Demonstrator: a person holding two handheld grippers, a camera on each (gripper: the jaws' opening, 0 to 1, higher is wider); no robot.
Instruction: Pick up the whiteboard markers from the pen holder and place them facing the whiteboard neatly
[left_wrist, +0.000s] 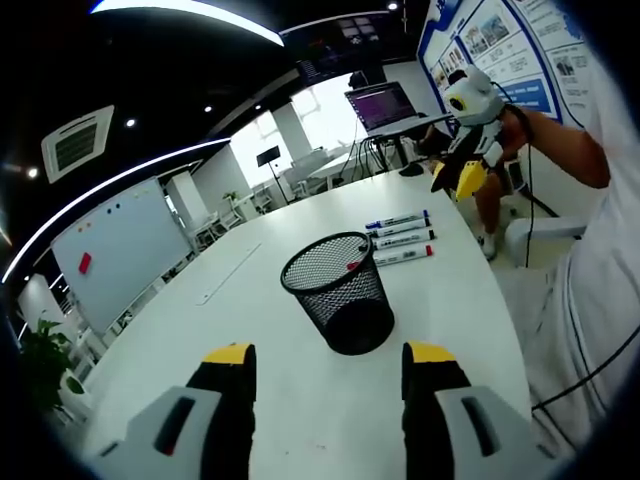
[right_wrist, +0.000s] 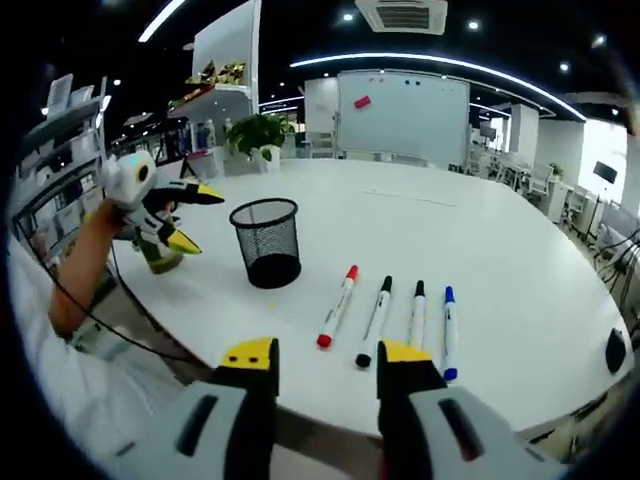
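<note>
A black mesh pen holder (left_wrist: 340, 293) (right_wrist: 267, 241) stands upright on the white table (left_wrist: 300, 400) (right_wrist: 500, 250). Beyond it in the left gripper view lie several markers (left_wrist: 402, 238) side by side. In the right gripper view they are a red marker (right_wrist: 338, 305), two black markers (right_wrist: 375, 320) (right_wrist: 417, 313) and a blue marker (right_wrist: 449, 331), parallel, pointing toward the whiteboard (right_wrist: 403, 117) (left_wrist: 120, 250). My left gripper (left_wrist: 330, 362) is open, just short of the holder, seen also as the left gripper (right_wrist: 190, 215). My right gripper (right_wrist: 325, 362) is open, near the markers' near ends, seen also as the right gripper (left_wrist: 455, 175).
A potted plant (right_wrist: 258, 135) stands past the table's far left corner and shelves (right_wrist: 215, 90) behind it. A small dark object (right_wrist: 615, 350) lies at the table's right edge. A monitor (left_wrist: 380, 105) stands beyond the table. A person's arm (right_wrist: 85, 265) holds the left gripper.
</note>
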